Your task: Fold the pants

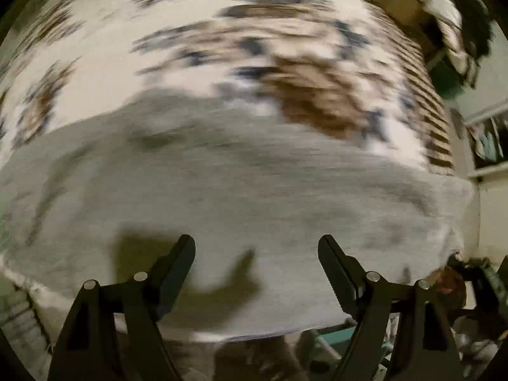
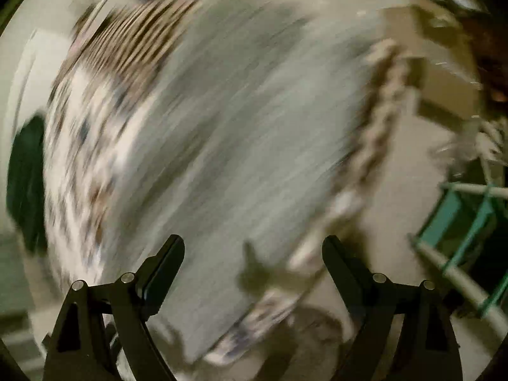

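Note:
Grey pants (image 1: 241, 197) lie spread on a bed with a white cover patterned in brown and blue (image 1: 222, 31). Both views are motion-blurred. My left gripper (image 1: 256, 244) is open and empty, just above the near part of the grey cloth. In the right wrist view the same grey pants (image 2: 228, 133) run diagonally across the patterned cover (image 2: 89, 146). My right gripper (image 2: 253, 244) is open and empty, over the near end of the pants close to the bed's edge.
A teal and white rack (image 2: 463, 222) stands at the right beside the bed, also low in the left wrist view (image 1: 330, 339). A dark green object (image 2: 27, 184) sits at the far left. Shelves (image 1: 485, 139) and a cardboard box (image 1: 400, 3) are beyond the bed.

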The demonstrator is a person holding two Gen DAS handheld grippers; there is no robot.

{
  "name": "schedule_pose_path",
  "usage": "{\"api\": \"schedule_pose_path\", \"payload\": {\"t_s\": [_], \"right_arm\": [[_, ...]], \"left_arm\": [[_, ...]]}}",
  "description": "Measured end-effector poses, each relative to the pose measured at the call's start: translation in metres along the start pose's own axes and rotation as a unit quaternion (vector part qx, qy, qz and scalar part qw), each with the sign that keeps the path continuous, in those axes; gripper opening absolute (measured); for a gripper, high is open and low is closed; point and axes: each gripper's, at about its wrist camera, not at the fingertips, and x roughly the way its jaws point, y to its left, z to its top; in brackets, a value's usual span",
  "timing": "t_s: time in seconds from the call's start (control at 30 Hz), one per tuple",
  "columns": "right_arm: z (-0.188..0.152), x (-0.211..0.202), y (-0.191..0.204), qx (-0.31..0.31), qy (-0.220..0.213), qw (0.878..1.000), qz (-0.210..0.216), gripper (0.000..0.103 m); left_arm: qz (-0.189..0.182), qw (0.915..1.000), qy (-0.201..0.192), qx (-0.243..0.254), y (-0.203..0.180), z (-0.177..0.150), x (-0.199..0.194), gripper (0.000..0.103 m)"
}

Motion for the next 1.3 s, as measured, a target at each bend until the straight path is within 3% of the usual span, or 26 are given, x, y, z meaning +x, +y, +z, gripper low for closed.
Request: {"api": "schedule_pose_path", "payload": {"t_s": [0.1, 0.2, 0.23, 0.3, 0.33, 0.37, 0.4, 0.47, 0.57, 0.63, 0.7, 0.77, 0.8, 0.9, 1.03, 1.17, 1.3], "right_arm": [[0.056, -0.008, -0.05, 0.031, -0.028, 0.999, 0.002, 0.09], [0.101, -0.004, -0.077, 0.043, -0.036, 0.998, 0.036, 0.086], [0.115, -0.002, -0.082, 0.041, -0.039, 0.997, 0.045, 0.08], [0.134, 0.008, -0.087, 0.03, -0.039, 0.997, 0.056, 0.059], [0.139, 0.012, -0.089, 0.027, -0.038, 0.997, 0.055, 0.033], [0.146, 0.019, -0.092, 0.026, -0.033, 0.998, 0.053, 0.02], [0.145, 0.024, -0.092, 0.028, -0.034, 0.998, 0.051, 0.013], [0.149, 0.026, -0.098, 0.034, -0.048, 0.997, 0.053, 0.012], [0.155, 0.029, -0.11, 0.056, -0.054, 0.995, 0.062, 0.012], [0.156, 0.035, -0.116, 0.068, -0.037, 0.994, 0.083, 0.012], [0.159, 0.042, -0.119, 0.068, -0.014, 0.991, 0.114, 0.024], [0.159, 0.042, -0.121, 0.061, -0.009, 0.988, 0.139, 0.069], [0.158, 0.042, -0.123, 0.059, -0.011, 0.988, 0.144, 0.072], [0.152, 0.051, -0.13, 0.053, 0.0, 0.985, 0.165, 0.072], [0.146, 0.079, -0.133, 0.051, 0.006, 0.977, 0.209, 0.075], [0.151, 0.088, -0.13, 0.045, -0.023, 0.96, 0.274, 0.079], [0.163, 0.106, -0.119, 0.042, -0.021, 0.948, 0.316, 0.079]], "left_arm": [[-0.022, 0.9988, -0.002, 0.042, -0.077, 0.011, 0.015, 0.079], [-0.045, 0.9935, 0.005, 0.105, -0.168, 0.028, 0.041, 0.079], [-0.049, 0.9917, 0.009, 0.118, -0.187, 0.032, 0.048, 0.079], [-0.054, 0.9854, 0.021, 0.16, -0.246, 0.04, 0.071, 0.079], [-0.056, 0.9821, 0.028, 0.178, -0.269, 0.041, 0.081, 0.079], [-0.055, 0.9785, 0.036, 0.195, -0.292, 0.04, 0.092, 0.079], [-0.055, 0.9753, 0.043, 0.209, -0.309, 0.04, 0.102, 0.079], [-0.033, 0.9684, 0.053, 0.241, -0.346, 0.038, 0.127, 0.079], [0.005, 0.9652, 0.05, 0.257, -0.369, 0.043, 0.154, 0.079], [0.013, 0.968, 0.055, 0.244, -0.367, 0.048, 0.166, 0.079], [0.003, 0.9717, 0.067, 0.227, -0.361, 0.053, 0.17, 0.079], [-0.009, 0.9729, 0.068, 0.221, -0.354, 0.056, 0.16, 0.079], [-0.011, 0.9727, 0.063, 0.223, -0.349, 0.055, 0.15, 0.079], [-0.023, 0.9732, 0.042, 0.225, -0.328, 0.046, 0.115, 0.079], [-0.009, 0.9788, 0.036, 0.201, -0.281, 0.025, 0.09, 0.079], [0.02, 0.9855, 0.057, 0.159, -0.231, 0.003, 0.102, 0.079], [0.019, 0.9909, 0.082, 0.105, -0.194, -0.004, 0.128, 0.079]]}}
